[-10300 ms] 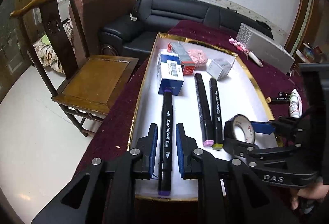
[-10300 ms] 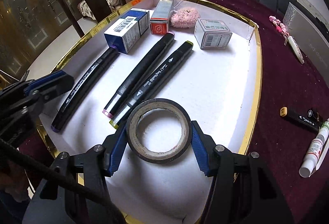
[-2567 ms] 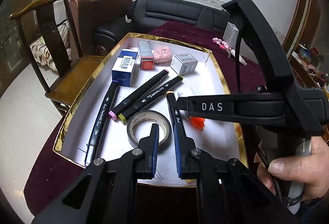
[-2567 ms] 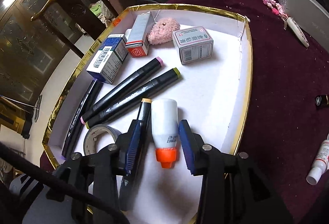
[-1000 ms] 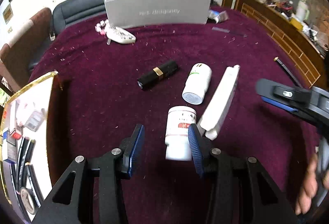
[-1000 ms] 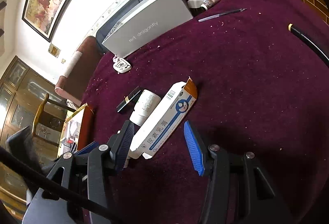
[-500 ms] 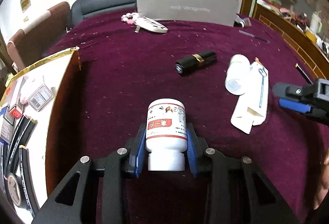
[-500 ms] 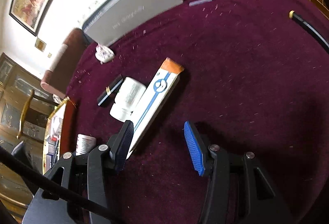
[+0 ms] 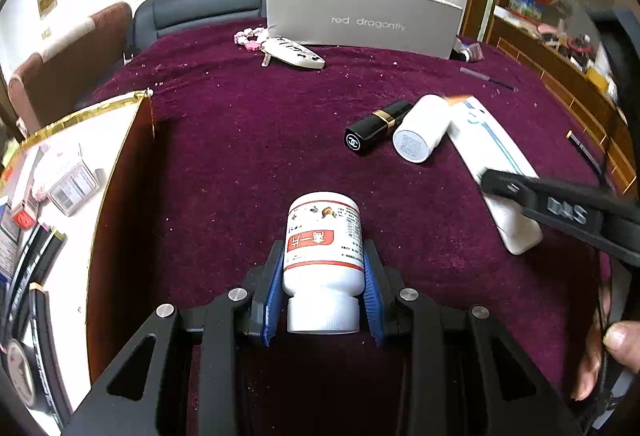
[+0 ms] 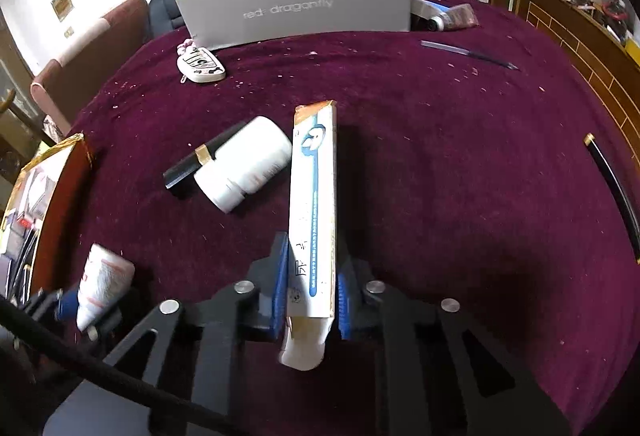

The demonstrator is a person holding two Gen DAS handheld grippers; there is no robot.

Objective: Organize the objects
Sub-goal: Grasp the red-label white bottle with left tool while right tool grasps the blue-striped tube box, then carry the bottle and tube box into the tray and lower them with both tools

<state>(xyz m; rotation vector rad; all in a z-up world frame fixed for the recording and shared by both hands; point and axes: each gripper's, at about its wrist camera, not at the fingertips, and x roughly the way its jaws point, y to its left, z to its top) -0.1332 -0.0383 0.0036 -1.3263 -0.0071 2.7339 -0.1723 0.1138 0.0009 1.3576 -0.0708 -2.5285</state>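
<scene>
L gripper (image 9: 323, 290) clamped on white pill bottle (image 9: 323, 260), R gripper (image 10: 313, 286) clamped on long white carton (image 10: 314, 211), both w/ purple tablecloth (image 9: 248, 139) underneath.

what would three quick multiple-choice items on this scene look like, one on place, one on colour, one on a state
1. The black lipstick tube lies:
A. in the gold-rimmed tray
B. beside the plain white bottle
C. on the grey box

2. The tablecloth is:
A. green
B. white
C. dark maroon

3. The left gripper is:
A. shut on the red-labelled bottle
B. open and empty
C. shut on the long carton

Answers:
1 B, the tube touches the plain white bottle.
2 C, maroon throughout both views.
3 A, its pads press the red-labelled bottle; the right gripper has the long carton.
</scene>
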